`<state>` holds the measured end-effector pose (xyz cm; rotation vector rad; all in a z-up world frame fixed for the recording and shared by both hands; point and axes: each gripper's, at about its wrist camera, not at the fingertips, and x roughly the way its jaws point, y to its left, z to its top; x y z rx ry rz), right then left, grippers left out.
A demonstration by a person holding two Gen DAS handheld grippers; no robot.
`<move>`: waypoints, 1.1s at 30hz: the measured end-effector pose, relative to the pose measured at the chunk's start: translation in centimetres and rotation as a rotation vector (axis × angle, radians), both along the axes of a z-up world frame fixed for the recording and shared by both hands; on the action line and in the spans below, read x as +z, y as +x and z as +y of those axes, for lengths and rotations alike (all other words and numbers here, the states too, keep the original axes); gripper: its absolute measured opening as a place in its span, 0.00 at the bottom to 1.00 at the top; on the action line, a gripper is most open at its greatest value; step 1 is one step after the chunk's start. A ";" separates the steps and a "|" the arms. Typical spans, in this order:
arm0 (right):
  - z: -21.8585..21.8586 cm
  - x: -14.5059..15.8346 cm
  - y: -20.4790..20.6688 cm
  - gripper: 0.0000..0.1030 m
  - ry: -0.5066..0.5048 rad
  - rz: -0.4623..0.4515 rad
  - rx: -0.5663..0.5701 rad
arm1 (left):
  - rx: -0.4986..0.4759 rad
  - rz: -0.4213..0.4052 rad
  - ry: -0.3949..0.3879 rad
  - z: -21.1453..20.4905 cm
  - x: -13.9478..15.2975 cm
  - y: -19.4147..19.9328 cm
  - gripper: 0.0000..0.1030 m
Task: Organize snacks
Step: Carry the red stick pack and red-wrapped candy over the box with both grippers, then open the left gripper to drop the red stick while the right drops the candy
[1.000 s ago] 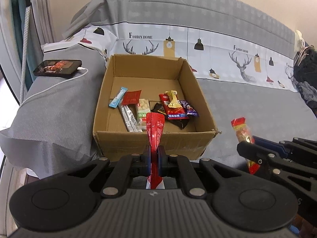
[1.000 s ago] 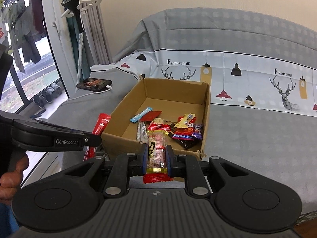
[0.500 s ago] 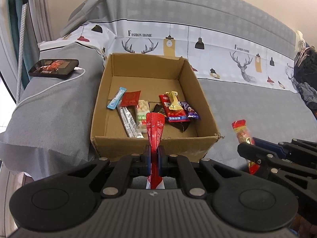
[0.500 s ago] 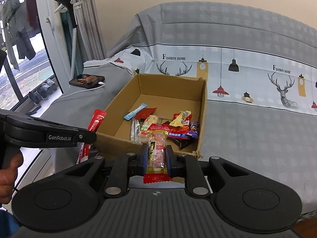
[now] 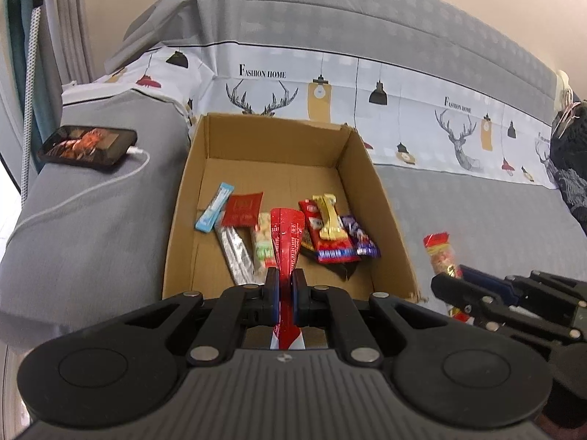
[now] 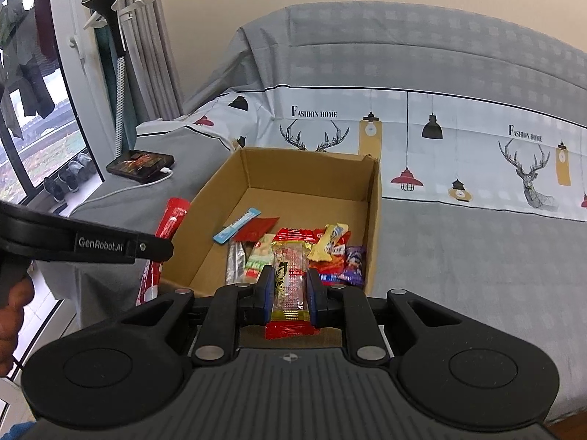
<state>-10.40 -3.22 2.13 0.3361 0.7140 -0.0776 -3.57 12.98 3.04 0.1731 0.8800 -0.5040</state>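
An open cardboard box (image 5: pixel 367 168) (image 6: pixel 374 198) stands on the grey sofa and holds several snack packets (image 5: pixel 330 234) (image 6: pixel 330 249). My left gripper (image 5: pixel 285 295) is shut on a thin red snack stick (image 5: pixel 288 245), held upright just over the box's near wall. My right gripper (image 6: pixel 290 291) is shut on a clear peanut bar with red ends (image 6: pixel 290 271), also at the near wall. In the left wrist view the right gripper and its peanut bar (image 5: pixel 440 253) show at the right. The red stick (image 6: pixel 170 223) shows at the left of the right wrist view.
A phone (image 5: pixel 86 145) (image 6: pixel 141 163) on a white charging cable lies on the sofa arm left of the box. The patterned sofa back rises behind. A window, curtain and white hanger stand (image 6: pixel 117 36) are at the far left. A hand (image 6: pixel 11 315) grips the left tool.
Both grippers have moved forward toward the box with their snacks still held; the box now looks larger and nearer in both views.
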 end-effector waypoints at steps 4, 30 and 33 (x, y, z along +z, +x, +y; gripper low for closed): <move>-0.7 -0.8 2.0 0.18 0.009 0.007 -0.001 | 0.005 -0.004 -0.007 -1.0 -0.1 2.4 0.06; -4.7 -8.9 14.8 0.18 0.043 0.088 -0.034 | 0.030 0.089 0.105 -6.4 -7.8 15.2 0.07; -4.8 -9.5 15.3 0.18 0.045 0.098 -0.034 | 0.032 0.097 0.118 -6.6 -8.5 15.7 0.07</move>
